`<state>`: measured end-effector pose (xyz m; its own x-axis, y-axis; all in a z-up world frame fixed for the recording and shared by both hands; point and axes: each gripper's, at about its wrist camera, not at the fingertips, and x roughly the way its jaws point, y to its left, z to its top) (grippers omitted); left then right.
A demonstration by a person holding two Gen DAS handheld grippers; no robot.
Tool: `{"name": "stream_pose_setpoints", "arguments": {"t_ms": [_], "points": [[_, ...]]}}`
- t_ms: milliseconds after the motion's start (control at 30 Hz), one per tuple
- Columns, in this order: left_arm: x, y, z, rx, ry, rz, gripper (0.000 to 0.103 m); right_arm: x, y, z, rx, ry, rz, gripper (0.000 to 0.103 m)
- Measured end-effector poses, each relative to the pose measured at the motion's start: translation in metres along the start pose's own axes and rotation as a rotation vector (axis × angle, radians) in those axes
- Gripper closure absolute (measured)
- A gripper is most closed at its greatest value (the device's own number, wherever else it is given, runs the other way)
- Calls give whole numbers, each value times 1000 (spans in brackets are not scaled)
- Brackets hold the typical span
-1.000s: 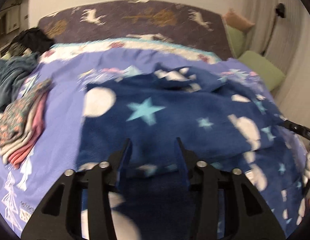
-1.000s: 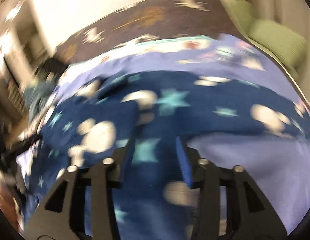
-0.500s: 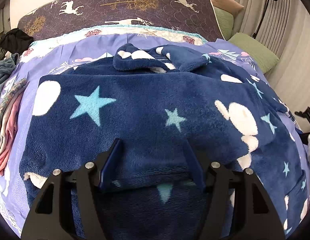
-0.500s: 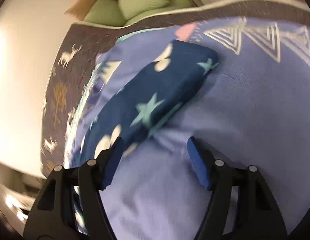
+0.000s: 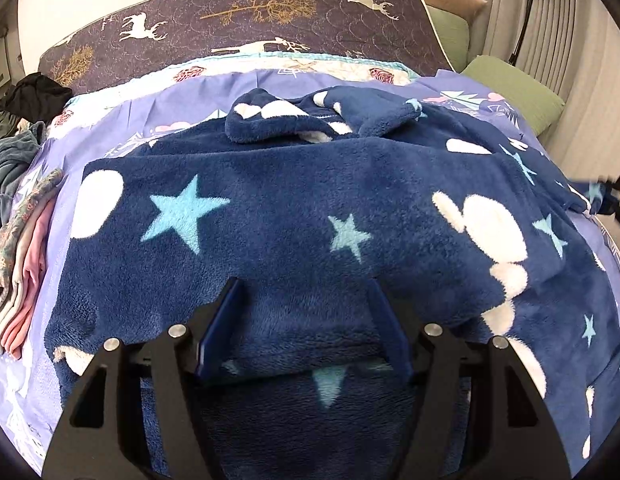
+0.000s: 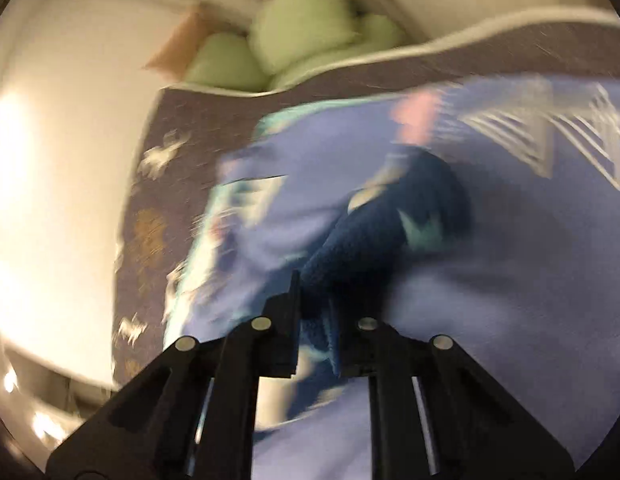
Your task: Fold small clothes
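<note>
Left gripper [image 5: 304,300]: jaws standing spread over the folded hem of the navy fleece garment [image 5: 290,216], pads not pressing it. Right gripper [image 6: 313,304]: jaws having just been closing, now pinching a sleeve end of the garment [image 6: 373,240]; view blurred. Garment lying spread across the lilac bedspread [image 5: 122,108], showing white moons and pale-blue stars. Stack of folded clothes [image 5: 22,256] resting at left. Green pillows [image 5: 513,92] lying beyond.

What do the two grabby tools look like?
Both look alike. The left tool has black angular arms with cut-out slots, round silver bolts and two flat dark blue fingers. The right tool has the same black arms and silver bolts; its picture is blurry, so its fingers are hard to see. No hands, sleeves or cables show.
</note>
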<state>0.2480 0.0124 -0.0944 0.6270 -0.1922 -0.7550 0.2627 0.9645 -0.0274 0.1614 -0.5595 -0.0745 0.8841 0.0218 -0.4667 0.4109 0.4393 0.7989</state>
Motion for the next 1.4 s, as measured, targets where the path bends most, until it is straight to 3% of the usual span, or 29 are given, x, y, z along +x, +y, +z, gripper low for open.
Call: {"name": "stream_pose_setpoints", "arguments": {"t_ms": [167, 333, 400, 467, 567, 700, 833, 867, 967, 1067, 1233, 1400], "points": [[-1, 1, -1, -8, -4, -11, 36, -2, 116, -62, -292, 97, 203, 90], [-4, 6, -2, -25, -12, -33, 36, 11, 207, -171, -582, 267, 377, 90], [-4, 7, -3, -32, -14, -42, 36, 16, 226, -217, -691, 350, 425, 90], [-4, 8, -3, -37, -15, -50, 36, 27, 237, -267, -833, 448, 438, 90], [-5, 10, -3, -50, -18, -71, 35, 41, 230, -321, -984, 540, 347, 89], [-6, 15, -3, -76, -23, -120, 31, 52, 215, -341, -1043, 593, 279, 86], [-10, 20, -2, -104, -41, -160, 31, 44, 213, -338, -1080, 559, 267, 66], [-13, 23, -2, -123, -53, -189, 31, 40, 209, -335, -1085, 552, 260, 65], [-25, 38, -3, -237, -97, -402, 31, 41, 198, -333, -1068, 564, 242, 65], [-28, 41, -2, -297, -94, -511, 23, 40, 189, -333, -1044, 574, 238, 65], [-23, 36, 8, -320, -64, -512, 20, 35, 189, -338, -1083, 552, 247, 59], [-22, 30, 16, -356, -42, -624, 17, 35, 186, -345, -1111, 548, 254, 54]]}}
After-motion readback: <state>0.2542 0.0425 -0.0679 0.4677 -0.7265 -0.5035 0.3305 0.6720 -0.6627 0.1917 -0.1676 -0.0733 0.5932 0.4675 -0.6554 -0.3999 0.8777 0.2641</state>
